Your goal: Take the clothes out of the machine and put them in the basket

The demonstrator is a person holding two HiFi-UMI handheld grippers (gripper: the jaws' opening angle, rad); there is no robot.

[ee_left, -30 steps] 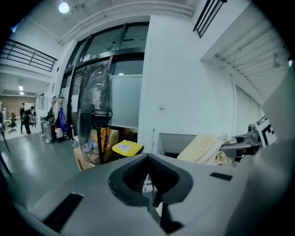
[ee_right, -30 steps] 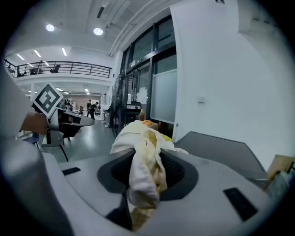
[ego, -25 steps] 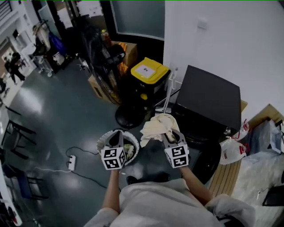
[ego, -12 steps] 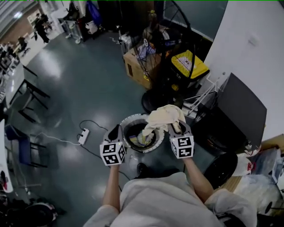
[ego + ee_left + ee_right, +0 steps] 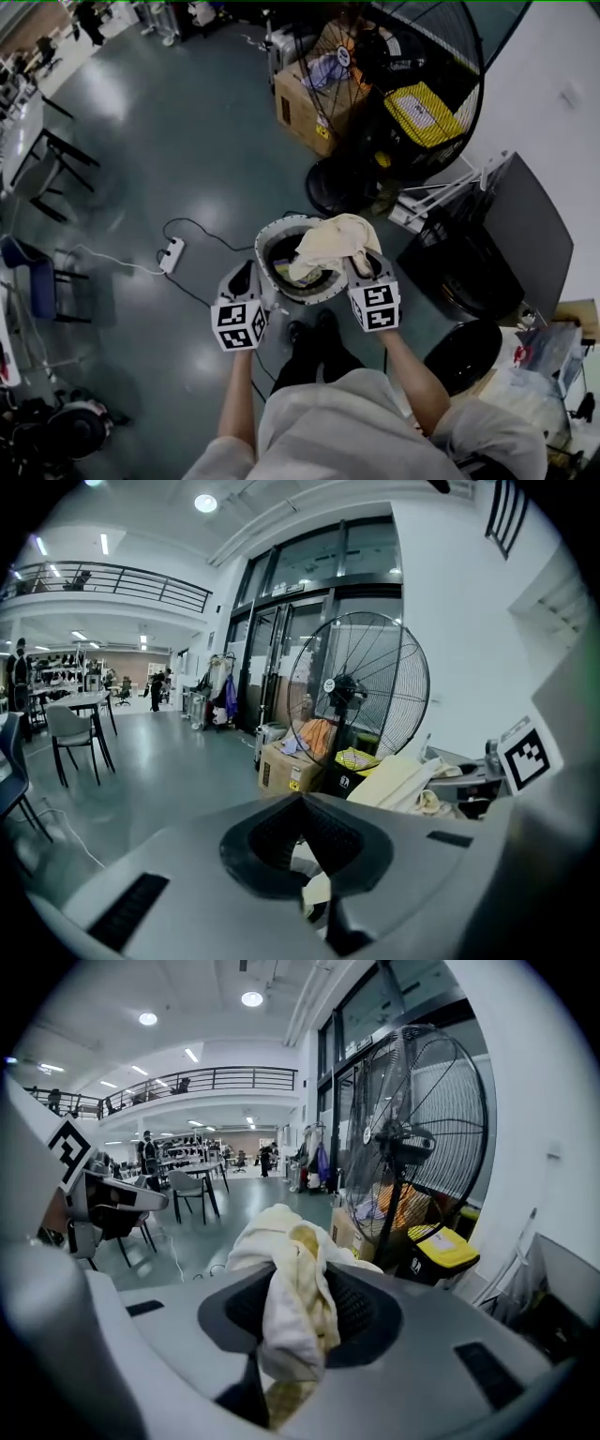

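Observation:
My right gripper (image 5: 361, 269) is shut on a cream cloth (image 5: 333, 242), which bunches up between the jaws in the right gripper view (image 5: 278, 1265). The cloth hangs over the right part of a round white basket (image 5: 267, 272) on the floor, which holds other clothes. My left gripper (image 5: 244, 274) is just left of the basket's near rim, its fingers meeting at the tips with nothing in them; in the left gripper view (image 5: 302, 801) the cream cloth (image 5: 398, 782) shows to its right. The dark machine (image 5: 516, 239) stands at the right, its round door (image 5: 466, 354) open.
A big black floor fan (image 5: 403, 84) stands behind the basket, with a cardboard box (image 5: 302, 105) and a yellow-lidded bin (image 5: 427, 112) near it. A power strip with cable (image 5: 172, 255) lies on the floor to the left. Chairs (image 5: 42, 286) are at far left.
Both grippers have swung left, away from the machine, and sunk. The cream cloth has gone along in the right gripper and now hangs over the basket.

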